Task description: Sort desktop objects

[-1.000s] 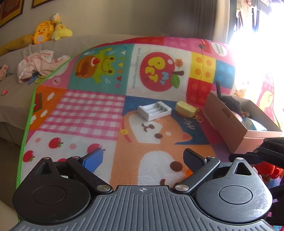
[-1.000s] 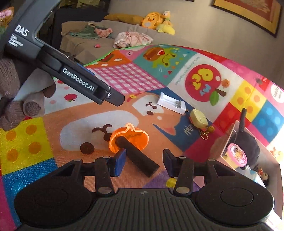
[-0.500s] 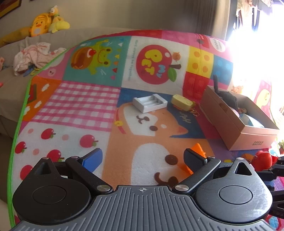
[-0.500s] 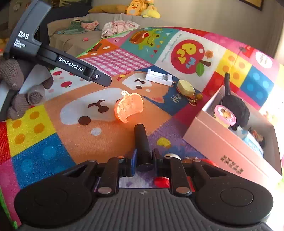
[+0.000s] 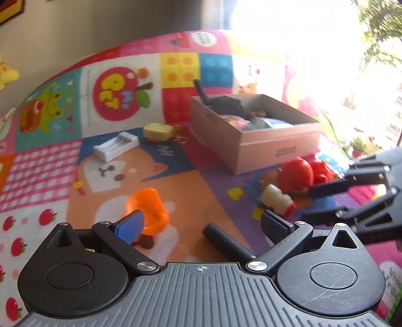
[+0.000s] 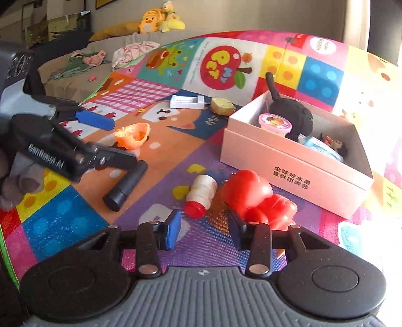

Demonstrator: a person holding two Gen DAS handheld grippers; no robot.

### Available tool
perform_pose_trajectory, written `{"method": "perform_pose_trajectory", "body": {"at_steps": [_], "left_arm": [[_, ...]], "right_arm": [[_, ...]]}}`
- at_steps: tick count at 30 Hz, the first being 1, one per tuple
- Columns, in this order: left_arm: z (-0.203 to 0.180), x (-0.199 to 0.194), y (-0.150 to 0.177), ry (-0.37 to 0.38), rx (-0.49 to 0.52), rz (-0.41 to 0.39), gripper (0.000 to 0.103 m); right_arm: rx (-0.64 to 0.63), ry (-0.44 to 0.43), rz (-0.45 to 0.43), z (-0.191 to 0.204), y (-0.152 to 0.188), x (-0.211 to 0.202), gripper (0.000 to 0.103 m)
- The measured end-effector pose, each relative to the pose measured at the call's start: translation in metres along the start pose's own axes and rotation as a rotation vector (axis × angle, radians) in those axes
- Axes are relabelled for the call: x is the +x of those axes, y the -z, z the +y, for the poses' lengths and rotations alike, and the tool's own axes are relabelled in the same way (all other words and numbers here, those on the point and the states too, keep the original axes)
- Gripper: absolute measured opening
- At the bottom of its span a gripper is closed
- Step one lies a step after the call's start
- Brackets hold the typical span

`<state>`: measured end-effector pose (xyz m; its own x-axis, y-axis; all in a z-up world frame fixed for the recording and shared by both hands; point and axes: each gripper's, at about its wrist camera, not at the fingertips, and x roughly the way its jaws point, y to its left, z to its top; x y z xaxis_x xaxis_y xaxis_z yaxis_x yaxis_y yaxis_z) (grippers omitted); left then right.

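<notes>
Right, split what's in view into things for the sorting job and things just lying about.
For the job:
- pink box
- black cylinder
- small white bottle
- red toy
- orange toy
- white battery charger
- yellow keychain

Lying about:
- plush toys
- clothes on the sofa

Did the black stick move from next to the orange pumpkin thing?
Yes. The black stick was touching the orange pumpkin; now it lies apart from it, nearer the camera, and the right gripper is opening, holding nothing.
</notes>
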<state>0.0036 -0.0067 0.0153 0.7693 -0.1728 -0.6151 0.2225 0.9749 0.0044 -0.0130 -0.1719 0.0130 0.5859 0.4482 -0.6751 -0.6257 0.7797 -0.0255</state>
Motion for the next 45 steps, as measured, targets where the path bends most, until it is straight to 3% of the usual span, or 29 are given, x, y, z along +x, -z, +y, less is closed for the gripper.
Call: {"method": "perform_pose_trajectory", "body": {"at_steps": [3,6,10,12,13,22,26,31,37,42,45], "left_arm": [[-0.022,0.004,0.01,0.026,0.093,0.035,0.102],[-0.029,0.005,0.017,0.027,0.121,0.063,0.102],[-0.02,0.0,0.024,0.011,0.084,0.088,0.102],[-0.016,-0.004,0.027,0.011,0.054,0.096,0.102],[-0.014,-0.007,0.028,0.017,0.034,0.102,0.102],[-0.009,-0.012,0.038,0.063,-0.023,0.136,0.102],[-0.006,-0.016,0.039,0.065,-0.029,0.134,0.102],[-0.004,-0.021,0.036,0.161,-0.088,0.117,0.102],[-0.019,-0.02,0.027,0.252,-0.063,0.092,0.102],[-0.019,-0.014,0.023,0.114,0.064,0.051,0.102],[-0.004,0.004,0.016,0.072,0.054,0.058,0.102]], "right_arm": [[0.008,-0.018,-0.003,0.002,0.004,0.001,0.041],[0.015,-0.019,-0.012,0.005,0.003,0.006,0.041],[0.037,0.001,-0.005,0.006,-0.002,0.017,0.04],[0.042,0.0,0.002,0.007,-0.004,0.02,0.024],[0.039,-0.008,0.006,0.007,-0.005,0.02,0.021],[-0.03,-0.026,-0.025,0.019,-0.005,0.007,0.021],[-0.034,-0.004,-0.016,0.018,-0.003,0.01,0.032],[-0.038,0.007,-0.006,0.018,0.002,0.013,0.045],[-0.024,0.039,-0.007,0.012,0.006,0.01,0.062],[-0.005,0.048,-0.001,0.007,0.011,0.012,0.07],[0.007,0.054,-0.002,0.005,0.012,0.012,0.075]]}}
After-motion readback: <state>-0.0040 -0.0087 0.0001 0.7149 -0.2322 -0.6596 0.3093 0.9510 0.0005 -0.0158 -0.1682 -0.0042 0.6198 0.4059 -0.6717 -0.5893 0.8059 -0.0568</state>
